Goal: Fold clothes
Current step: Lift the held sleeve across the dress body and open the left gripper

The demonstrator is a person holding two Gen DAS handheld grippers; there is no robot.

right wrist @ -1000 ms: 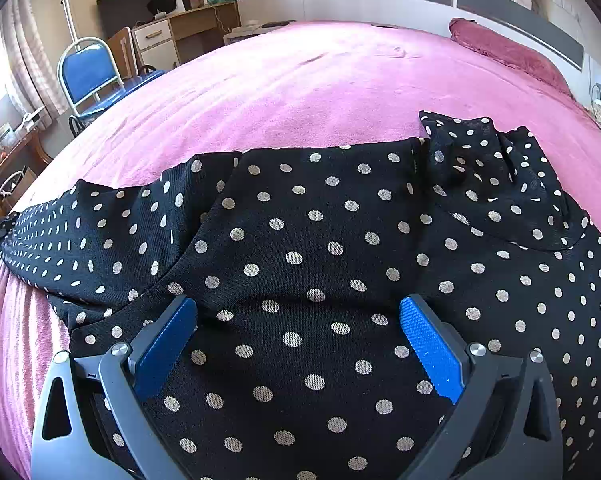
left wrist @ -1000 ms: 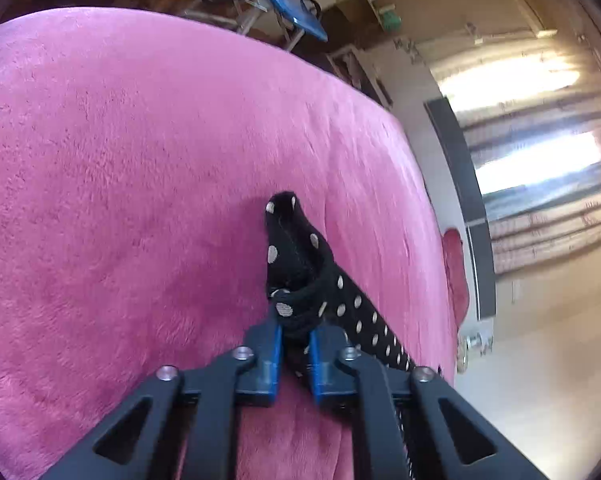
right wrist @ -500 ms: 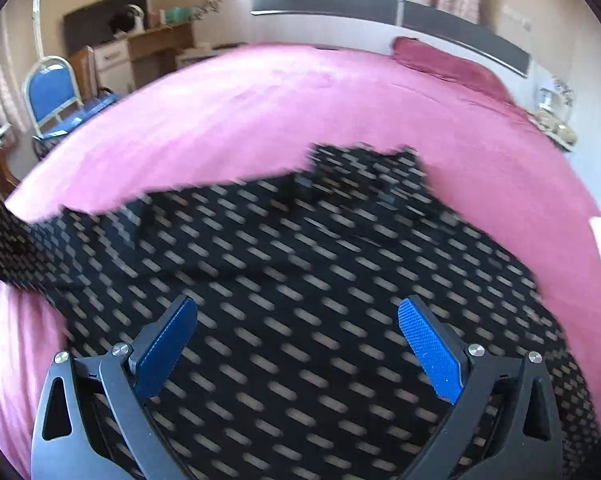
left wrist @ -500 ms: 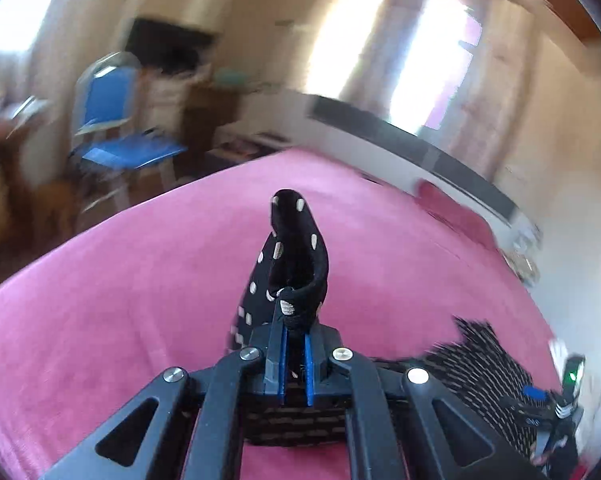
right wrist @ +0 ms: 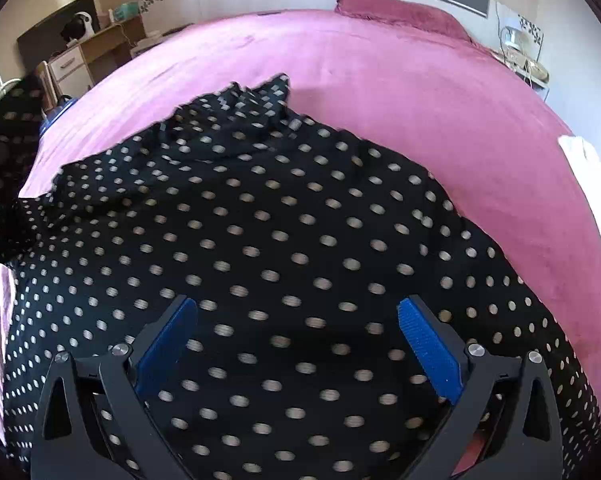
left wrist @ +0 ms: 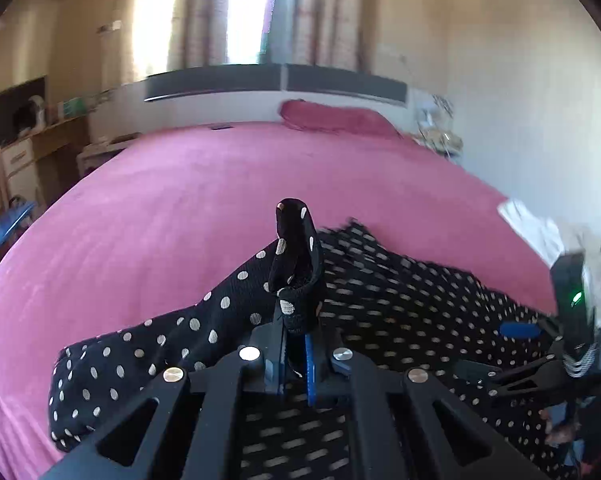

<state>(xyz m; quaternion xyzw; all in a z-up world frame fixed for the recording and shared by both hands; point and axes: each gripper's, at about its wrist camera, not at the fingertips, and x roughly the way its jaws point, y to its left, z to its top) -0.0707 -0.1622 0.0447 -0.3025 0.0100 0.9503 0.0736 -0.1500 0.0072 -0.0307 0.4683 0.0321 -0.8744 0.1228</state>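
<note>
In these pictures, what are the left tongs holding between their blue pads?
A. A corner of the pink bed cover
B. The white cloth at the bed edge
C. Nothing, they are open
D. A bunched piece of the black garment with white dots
D: the left tongs are shut on a bunched piece of the black polka-dot garment, which sticks up from between the pads.
</note>
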